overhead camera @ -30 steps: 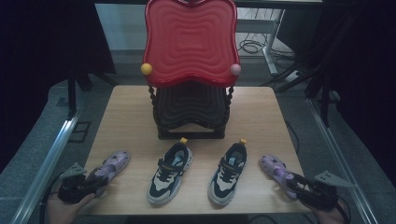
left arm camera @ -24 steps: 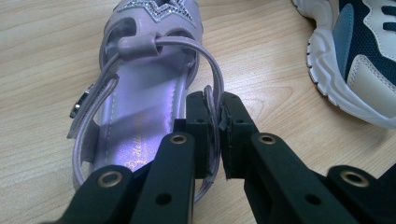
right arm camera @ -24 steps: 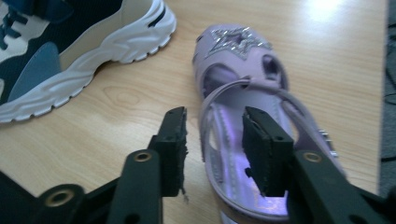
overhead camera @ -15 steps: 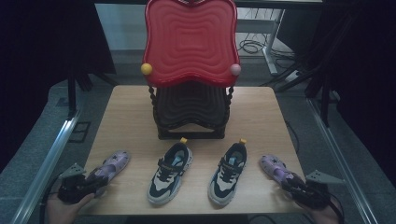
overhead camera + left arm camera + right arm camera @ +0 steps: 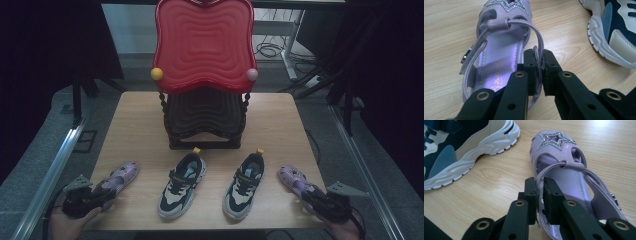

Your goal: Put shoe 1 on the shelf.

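Observation:
Two purple sandals lie at the table's front corners. The left sandal (image 5: 118, 179) (image 5: 499, 50) has its heel strap pinched by my left gripper (image 5: 86, 197) (image 5: 539, 65), which is shut on it. The right sandal (image 5: 296, 181) (image 5: 564, 162) has its side wall between the pads of my right gripper (image 5: 320, 199) (image 5: 540, 192); those jaws have just been closing and now press on that wall. Between the sandals stand two dark-and-cream sneakers, the left one (image 5: 182, 184) and the right one (image 5: 244, 185), toes toward the near edge.
A black tiered rack (image 5: 204, 120) with a red wavy tray top (image 5: 204, 45) stands at the middle back of the wooden table (image 5: 135, 125). A sneaker's white sole (image 5: 614, 35) lies close beside the left sandal, another (image 5: 469, 147) beside the right sandal.
My right gripper's jaws have closed onto the right sandal's side. The left gripper and its sandal have stayed put.

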Motion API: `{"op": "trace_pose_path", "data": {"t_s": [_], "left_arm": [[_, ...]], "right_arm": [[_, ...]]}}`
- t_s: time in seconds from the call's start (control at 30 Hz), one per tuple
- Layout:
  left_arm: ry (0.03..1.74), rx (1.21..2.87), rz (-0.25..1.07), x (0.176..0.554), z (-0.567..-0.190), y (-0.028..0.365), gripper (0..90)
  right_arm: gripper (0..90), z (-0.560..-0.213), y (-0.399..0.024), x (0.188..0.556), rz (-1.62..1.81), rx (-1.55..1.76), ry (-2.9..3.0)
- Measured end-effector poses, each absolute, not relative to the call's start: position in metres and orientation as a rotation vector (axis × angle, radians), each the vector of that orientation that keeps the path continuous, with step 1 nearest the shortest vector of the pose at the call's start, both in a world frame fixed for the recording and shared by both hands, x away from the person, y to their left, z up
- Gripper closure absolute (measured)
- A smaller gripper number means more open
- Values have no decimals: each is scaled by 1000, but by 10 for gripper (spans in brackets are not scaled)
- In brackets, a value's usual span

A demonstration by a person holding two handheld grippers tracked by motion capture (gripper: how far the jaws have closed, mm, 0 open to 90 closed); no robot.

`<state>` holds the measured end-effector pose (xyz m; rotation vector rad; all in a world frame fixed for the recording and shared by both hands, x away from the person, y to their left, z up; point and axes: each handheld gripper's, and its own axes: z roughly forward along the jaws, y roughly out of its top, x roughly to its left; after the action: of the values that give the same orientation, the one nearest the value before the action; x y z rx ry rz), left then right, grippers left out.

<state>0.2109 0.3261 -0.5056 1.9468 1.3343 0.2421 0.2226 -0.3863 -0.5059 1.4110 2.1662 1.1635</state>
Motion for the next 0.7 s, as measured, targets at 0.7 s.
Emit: {"op": "trace_pose_path", "data": {"t_s": [0.7], "left_arm": [[1352, 1906, 315, 213, -491, 330, 867]], "right_arm": [[850, -502, -396, 222, 1281, 1465, 2047]]}}
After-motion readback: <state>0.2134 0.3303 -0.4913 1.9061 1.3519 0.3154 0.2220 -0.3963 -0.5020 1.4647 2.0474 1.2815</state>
